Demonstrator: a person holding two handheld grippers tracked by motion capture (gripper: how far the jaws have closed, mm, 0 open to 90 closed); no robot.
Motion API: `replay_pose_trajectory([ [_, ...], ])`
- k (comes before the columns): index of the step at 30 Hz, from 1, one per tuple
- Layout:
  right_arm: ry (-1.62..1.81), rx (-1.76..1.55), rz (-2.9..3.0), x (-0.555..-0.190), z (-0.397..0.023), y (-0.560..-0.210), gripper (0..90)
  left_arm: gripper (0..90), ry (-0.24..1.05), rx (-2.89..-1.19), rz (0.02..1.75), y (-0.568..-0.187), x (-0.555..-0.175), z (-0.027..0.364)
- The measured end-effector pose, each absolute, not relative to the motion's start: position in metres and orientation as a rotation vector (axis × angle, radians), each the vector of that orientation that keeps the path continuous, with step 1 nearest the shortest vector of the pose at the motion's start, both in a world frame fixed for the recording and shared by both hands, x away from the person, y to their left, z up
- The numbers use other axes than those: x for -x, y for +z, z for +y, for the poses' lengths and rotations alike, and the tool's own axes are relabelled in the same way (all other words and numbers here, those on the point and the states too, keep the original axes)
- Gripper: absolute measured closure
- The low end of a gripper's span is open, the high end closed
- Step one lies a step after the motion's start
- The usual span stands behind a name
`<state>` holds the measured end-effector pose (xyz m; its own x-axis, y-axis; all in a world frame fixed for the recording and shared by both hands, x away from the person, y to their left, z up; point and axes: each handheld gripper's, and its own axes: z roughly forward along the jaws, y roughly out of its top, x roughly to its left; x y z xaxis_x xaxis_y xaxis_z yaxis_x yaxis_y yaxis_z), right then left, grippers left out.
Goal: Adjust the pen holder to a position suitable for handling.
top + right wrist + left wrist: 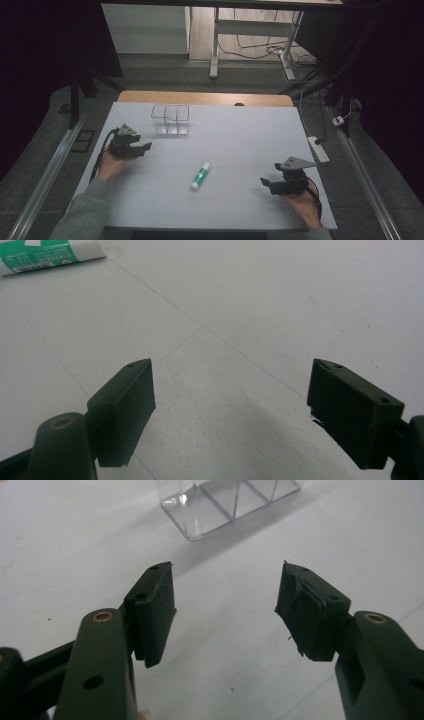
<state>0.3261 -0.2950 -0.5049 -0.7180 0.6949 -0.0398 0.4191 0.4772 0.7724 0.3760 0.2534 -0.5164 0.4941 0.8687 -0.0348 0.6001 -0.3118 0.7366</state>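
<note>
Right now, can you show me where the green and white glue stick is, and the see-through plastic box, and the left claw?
Green and white glue stick (200,176): high view, middle of its body.
Clear plastic divided box (170,119): high view, its front wall.
Left claw (145,147): high view, midway between its fingertips.

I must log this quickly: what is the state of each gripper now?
Left gripper: open, holding nothing, near the clear organizer.
Right gripper: open, holding nothing; the glue stick lies apart from it.
</note>
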Motion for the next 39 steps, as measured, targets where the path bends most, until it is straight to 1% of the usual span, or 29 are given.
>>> replay_pose_trajectory([
  [6,1.097,-0.938,2.383,-0.326,-0.295,-0.505,18.7,42.7,0.496,-2.029,1.222,-0.517,-0.387,0.257],
  [11,1.084,-0.932,2.390,-0.326,-0.294,-0.506,18.8,55.3,0.511,-2.019,1.235,-0.518,-0.395,0.259],
  [12,1.084,-0.932,2.390,-0.326,-0.294,-0.506,18.8,57.3,0.515,-2.021,1.236,-0.519,-0.396,0.259],
  [13,1.082,-0.931,2.392,-0.326,-0.294,-0.506,18.8,57.3,0.519,-2.022,1.238,-0.519,-0.397,0.259],
  [14,1.083,-0.930,2.391,-0.327,-0.294,-0.506,18.9,61.7,0.518,-2.021,1.239,-0.520,-0.398,0.259],
  [21,1.079,-0.929,2.392,-0.326,-0.293,-0.506,19.0,77.0,0.533,-2.015,1.243,-0.521,-0.408,0.258],
  [22,1.079,-0.929,2.392,-0.326,-0.293,-0.506,19.0,77.0,0.536,-2.018,1.241,-0.521,-0.410,0.258],
  [23,1.078,-0.930,2.391,-0.326,-0.293,-0.506,19.0,82.1,0.542,-2.016,1.241,-0.521,-0.411,0.258],
  [26,1.078,-0.930,2.392,-0.327,-0.293,-0.506,19.0,88.5,0.553,-2.022,1.239,-0.522,-0.416,0.257],
  [39,1.072,-0.927,2.395,-0.326,-0.292,-0.507,19.6,88.9,0.549,-1.987,1.257,-0.523,-0.438,0.257],
])
